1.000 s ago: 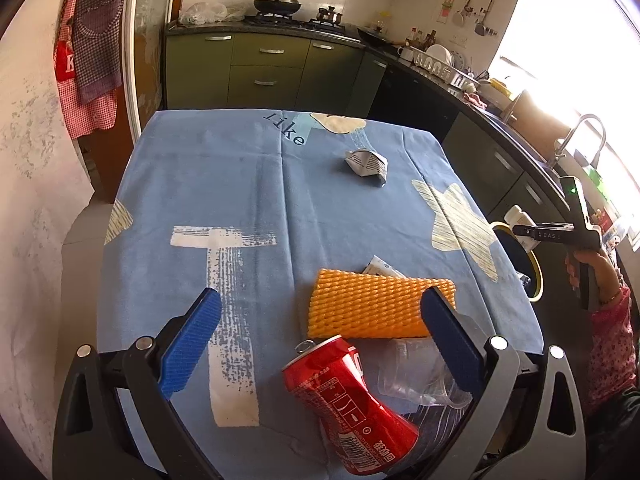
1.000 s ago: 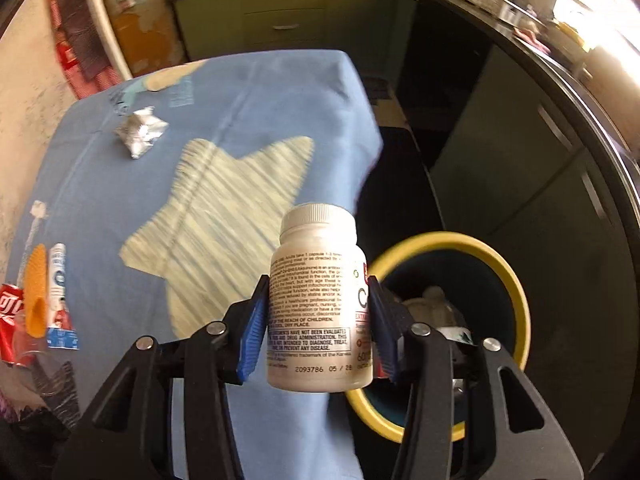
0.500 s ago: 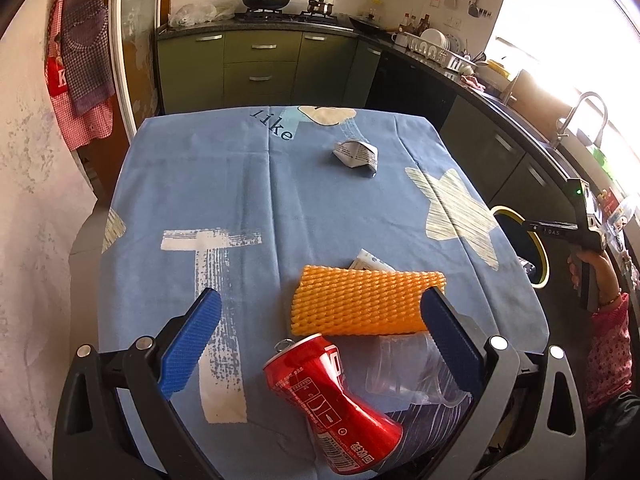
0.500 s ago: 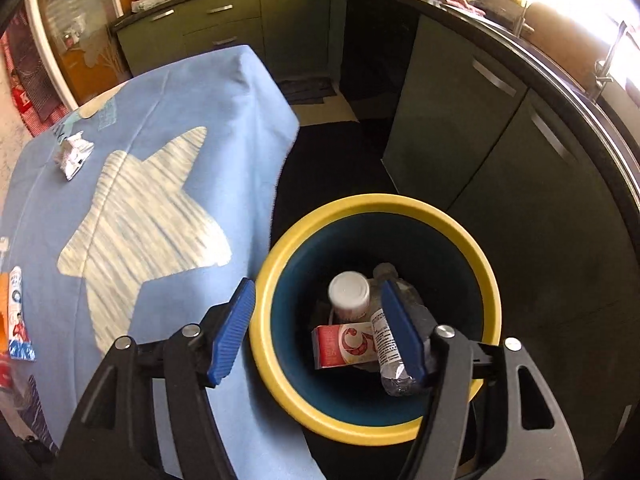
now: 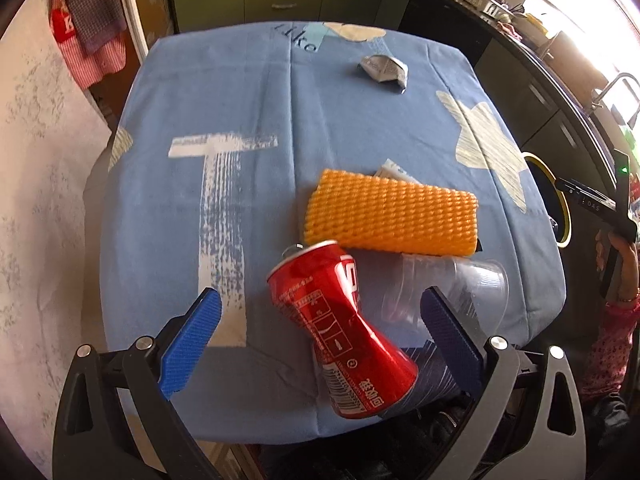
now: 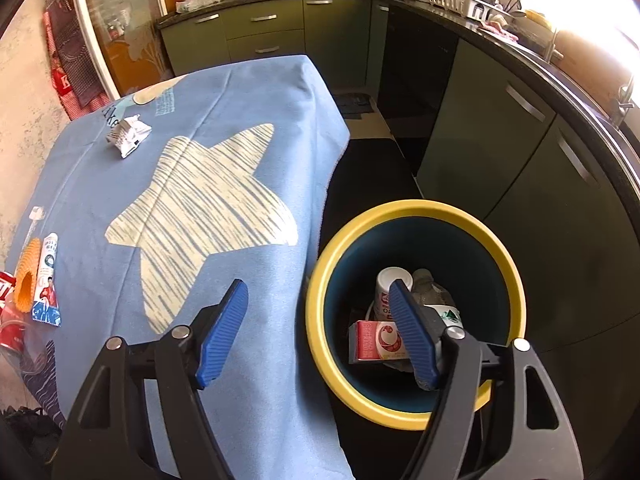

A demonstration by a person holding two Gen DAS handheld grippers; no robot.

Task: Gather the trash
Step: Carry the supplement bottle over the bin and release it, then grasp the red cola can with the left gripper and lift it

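Dropped a second ago, the white bottle (image 6: 390, 285) now lies in the yellow-rimmed bin (image 6: 416, 210); the right gripper (image 6: 320, 330) has just been opening, its jaws spread and empty. Spread wide too, the left gripper (image 5: 320, 328) has lowered over the crushed red can (image 5: 340, 332) on the blue tablecloth (image 5: 240, 92). Likely next: closing on the can.

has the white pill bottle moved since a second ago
Yes. It was held between the right gripper's fingers above the table edge; now the white pill bottle lies inside the yellow-rimmed bin, and the fingers, having just opened, are empty.
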